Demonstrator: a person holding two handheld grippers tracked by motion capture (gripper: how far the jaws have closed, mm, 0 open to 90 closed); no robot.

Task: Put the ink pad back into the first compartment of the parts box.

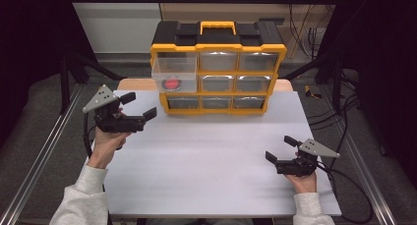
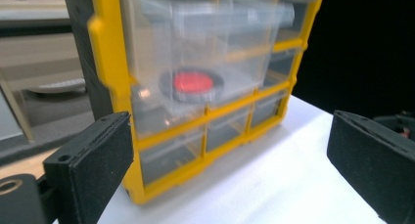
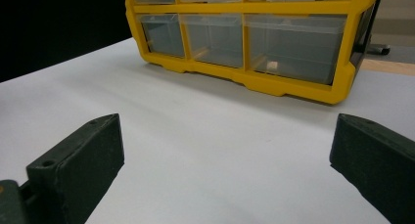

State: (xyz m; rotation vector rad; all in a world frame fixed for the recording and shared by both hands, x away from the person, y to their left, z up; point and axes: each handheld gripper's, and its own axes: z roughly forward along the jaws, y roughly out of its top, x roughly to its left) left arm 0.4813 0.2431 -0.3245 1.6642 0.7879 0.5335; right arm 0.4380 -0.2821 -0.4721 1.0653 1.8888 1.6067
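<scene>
A yellow and black drawer organizer [image 1: 219, 52] stands at the far middle of the white table [image 1: 211, 156]. Its top-left clear drawer [image 1: 174, 71] is pulled out, and a round red and black object [image 1: 172, 83] lies inside. My left gripper [image 1: 140, 105] is open, held just left of the organizer's lower left corner. The left gripper view has the organizer [image 2: 110, 77], the pulled-out drawer [image 2: 195, 48] and the red object [image 2: 192, 82] beyond the empty left gripper [image 2: 230, 155]. My right gripper [image 1: 280, 148] is open over the table's front right, and the right gripper [image 3: 227, 155] faces the organizer [image 3: 293, 87].
The other drawers are shut. A small pale item [image 3: 272, 65] lies in a bottom drawer. Metal rails [image 1: 44, 156] run along both table sides, and cables [image 1: 344, 131] trail on the floor at the right.
</scene>
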